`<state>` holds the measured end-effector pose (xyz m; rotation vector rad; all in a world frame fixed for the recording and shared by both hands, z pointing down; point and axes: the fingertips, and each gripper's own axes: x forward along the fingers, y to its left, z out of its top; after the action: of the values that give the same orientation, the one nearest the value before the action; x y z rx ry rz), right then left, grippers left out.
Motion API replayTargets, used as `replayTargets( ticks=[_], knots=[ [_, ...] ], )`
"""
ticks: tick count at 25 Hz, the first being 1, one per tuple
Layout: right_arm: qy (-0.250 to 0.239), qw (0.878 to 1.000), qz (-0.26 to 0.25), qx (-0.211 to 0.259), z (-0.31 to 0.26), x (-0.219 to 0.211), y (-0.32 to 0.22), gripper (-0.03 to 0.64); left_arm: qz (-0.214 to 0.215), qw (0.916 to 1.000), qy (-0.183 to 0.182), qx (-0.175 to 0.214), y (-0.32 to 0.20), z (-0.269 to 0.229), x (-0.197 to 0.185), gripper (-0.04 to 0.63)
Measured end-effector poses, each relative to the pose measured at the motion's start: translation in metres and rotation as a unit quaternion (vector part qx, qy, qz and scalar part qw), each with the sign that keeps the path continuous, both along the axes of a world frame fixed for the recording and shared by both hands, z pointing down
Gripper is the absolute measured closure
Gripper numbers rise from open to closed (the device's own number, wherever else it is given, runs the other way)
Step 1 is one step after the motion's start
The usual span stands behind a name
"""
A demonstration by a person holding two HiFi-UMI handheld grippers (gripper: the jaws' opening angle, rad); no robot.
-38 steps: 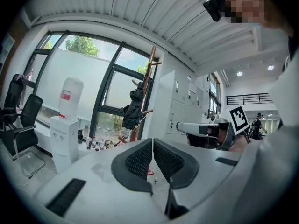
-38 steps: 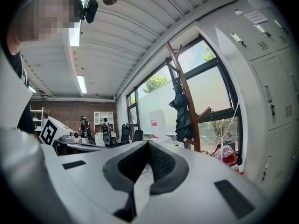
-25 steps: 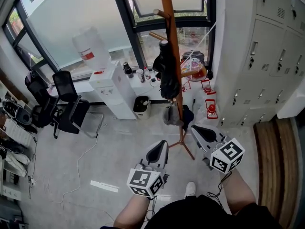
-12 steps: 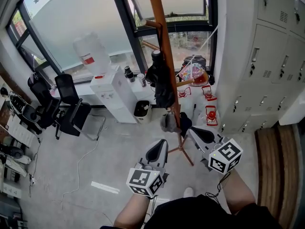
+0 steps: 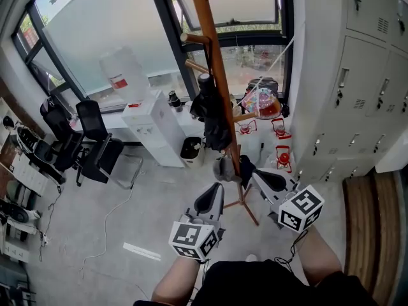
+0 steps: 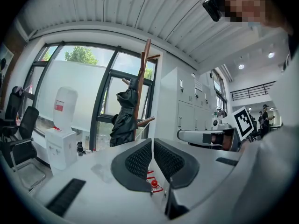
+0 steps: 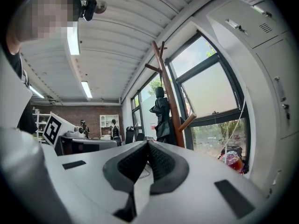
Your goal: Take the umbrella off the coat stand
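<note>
Nothing's done yet: the black umbrella [image 5: 213, 116] hangs on the coat stand [image 5: 211, 50]. The left hand-held gripper [image 5: 209, 200] and right hand-held gripper [image 5: 268, 179] are closed, empty, short of it.

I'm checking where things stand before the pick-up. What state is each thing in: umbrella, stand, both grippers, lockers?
umbrella: folded shut, hanging on the coat stand, not gripped.
coat stand: upright.
left gripper: jaws together, nothing between them.
right gripper: jaws together, nothing between them.
locker doors: closed.
</note>
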<state>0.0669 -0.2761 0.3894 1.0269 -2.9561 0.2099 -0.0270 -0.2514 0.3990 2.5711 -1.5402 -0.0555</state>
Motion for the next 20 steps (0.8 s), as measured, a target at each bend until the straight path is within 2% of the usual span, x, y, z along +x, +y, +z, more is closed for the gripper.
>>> replayTargets(
  ticks=[9,20],
  knots=[
    [-0.004,1.0,-0.004,-0.006,0.007,0.005,-0.013,0.563,-0.018,0.9998,-0.011,0.001,-0.03,-0.001,-0.003,0.568],
    [-0.007,1.0,0.001,-0.017,0.015,0.01,-0.031,0.563,-0.035,0.9992,-0.013,0.014,-0.068,-0.011,-0.011,0.333]
  ],
)
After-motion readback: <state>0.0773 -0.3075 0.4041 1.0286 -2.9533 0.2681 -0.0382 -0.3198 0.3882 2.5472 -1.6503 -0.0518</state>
